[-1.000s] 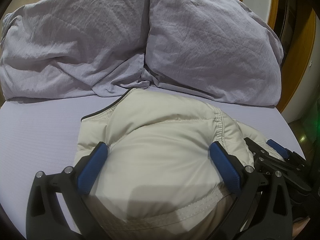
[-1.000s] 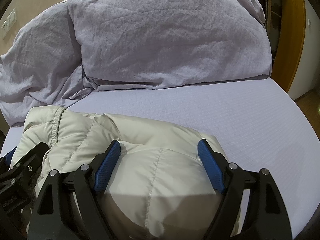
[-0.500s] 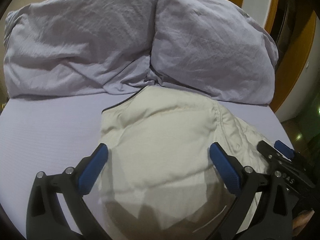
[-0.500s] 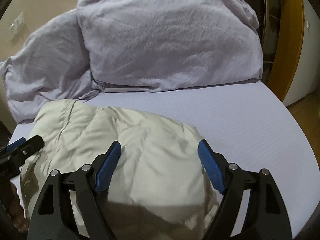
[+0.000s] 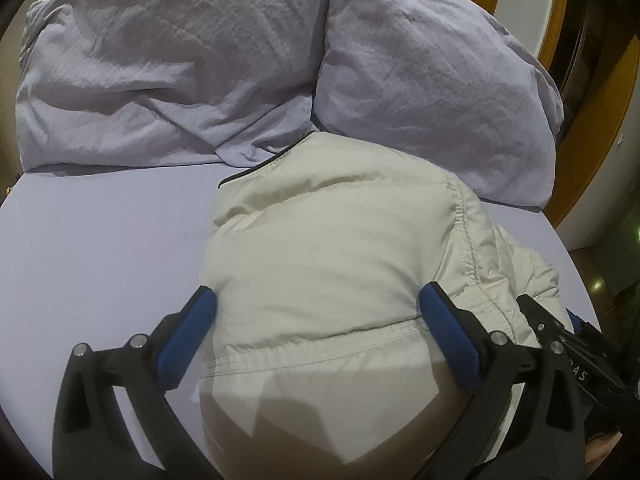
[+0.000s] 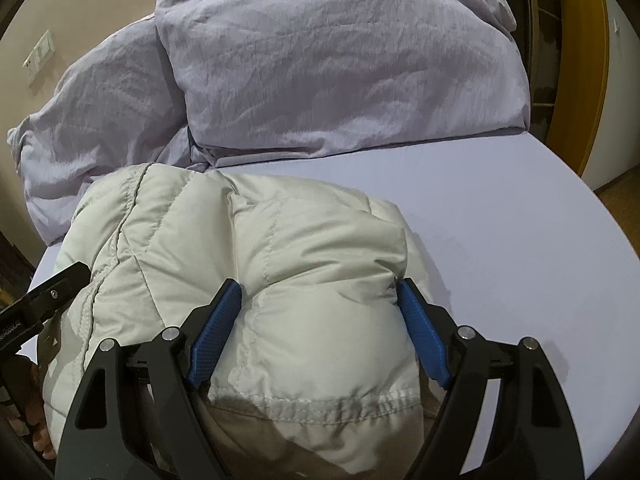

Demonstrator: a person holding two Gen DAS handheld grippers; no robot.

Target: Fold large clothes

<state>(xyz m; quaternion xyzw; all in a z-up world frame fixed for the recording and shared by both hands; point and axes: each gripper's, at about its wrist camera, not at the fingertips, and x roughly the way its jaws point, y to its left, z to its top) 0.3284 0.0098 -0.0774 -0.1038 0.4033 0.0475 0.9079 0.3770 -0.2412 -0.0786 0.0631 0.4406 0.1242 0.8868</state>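
A cream puffy jacket [image 5: 332, 248] lies bunched on the lilac bed sheet [image 5: 100, 232]. It also shows in the right wrist view [image 6: 256, 264]. My left gripper [image 5: 316, 320] is open, its blue pads on either side of the jacket's near hem. My right gripper [image 6: 318, 312] is open too, its pads spread around a padded bulge of the jacket. The right gripper's black body [image 5: 576, 344] shows at the right edge of the left wrist view. The left gripper's body [image 6: 44, 292] shows at the left edge of the right wrist view.
Two crumpled lilac pillows [image 5: 432, 80] [image 5: 168, 68] lie at the head of the bed, touching the jacket's far edge. A wooden door frame [image 5: 592, 152] stands to the right. A beige wall with a switch plate [image 6: 40, 58] is at the left.
Both grippers stayed open around the jacket. The views have shifted and the jacket has puffed up between the pads after lying flatter half a second ago.
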